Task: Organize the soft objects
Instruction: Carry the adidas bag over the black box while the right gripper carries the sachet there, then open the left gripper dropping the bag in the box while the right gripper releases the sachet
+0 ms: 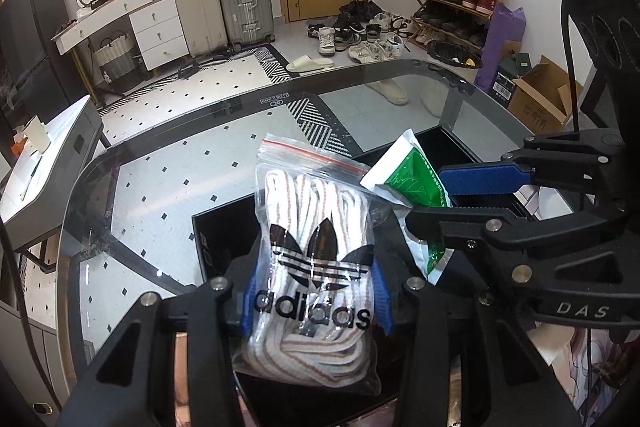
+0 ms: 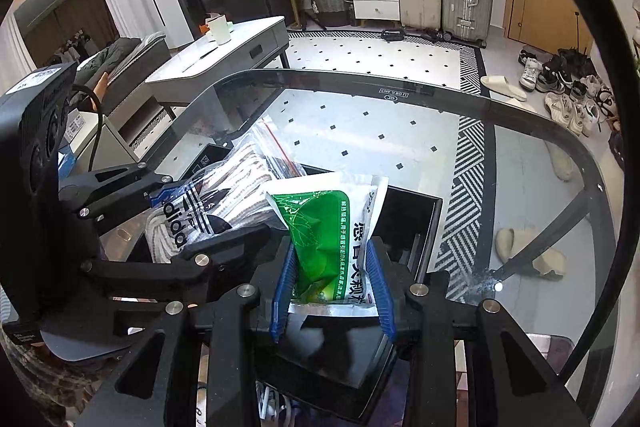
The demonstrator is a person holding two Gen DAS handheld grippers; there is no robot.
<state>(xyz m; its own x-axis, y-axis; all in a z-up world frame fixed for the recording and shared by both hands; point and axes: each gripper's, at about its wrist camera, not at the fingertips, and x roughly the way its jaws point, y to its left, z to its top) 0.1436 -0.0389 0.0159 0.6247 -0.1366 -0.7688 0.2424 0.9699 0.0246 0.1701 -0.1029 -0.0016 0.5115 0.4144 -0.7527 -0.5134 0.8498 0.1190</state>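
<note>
you've got the left gripper (image 1: 316, 301) clamped on the zip bag of laces (image 1: 316, 247) and the right gripper (image 2: 334, 287) on the green sachet (image 2: 328, 227), both held above the glass surface (image 1: 160, 187); light, squashy, slick film, so grip mid-body.

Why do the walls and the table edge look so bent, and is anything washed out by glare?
Left wrist view: the fisheye lens bows the glass table rim and darkens the corners; the bag of laces stays sharp, with small glints on its plastic. Right wrist view: same curving; a bright glare spot sits on the glass near the right, and the green packet reads clearly.
</note>
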